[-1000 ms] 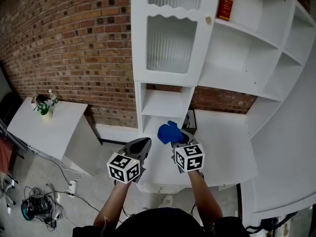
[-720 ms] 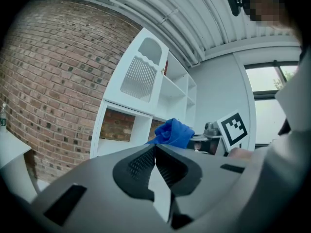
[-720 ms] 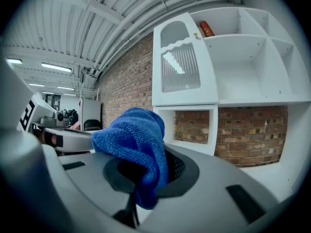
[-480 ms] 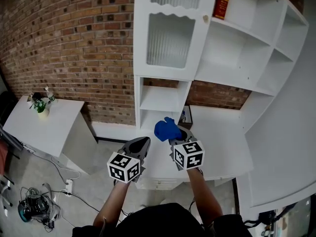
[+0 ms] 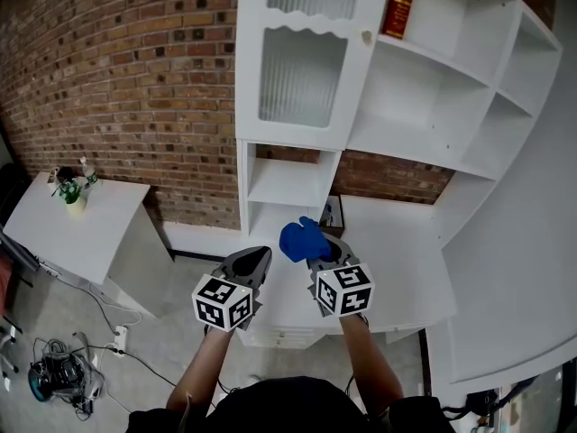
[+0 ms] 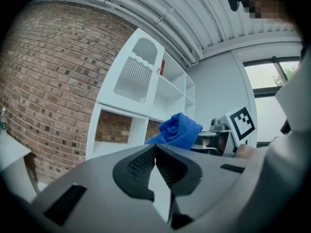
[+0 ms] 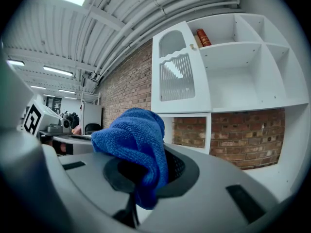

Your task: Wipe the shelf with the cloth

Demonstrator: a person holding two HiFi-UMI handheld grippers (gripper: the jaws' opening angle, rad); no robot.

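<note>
Brick wall (image 5: 135, 79), upper left. Red book (image 5: 396, 4), upright, top centre-right. White side table (image 5: 90, 233), left edge, bearing small potted plant (image 5: 70, 192) near far corner. Tangled cables (image 5: 59, 377) on floor (image 5: 153, 341), lower left.

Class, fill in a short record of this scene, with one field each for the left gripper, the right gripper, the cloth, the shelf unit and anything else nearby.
Left gripper: jaws together, holding nothing
Right gripper: jaws closed on the cloth
Cloth: blue, bunched, held in the air in front of the shelf unit
Shelf unit: white, open compartments, one ribbed glass door
Book: red, upright on an upper shelf
Wall: brick
Side table: white, with a small plant
</note>
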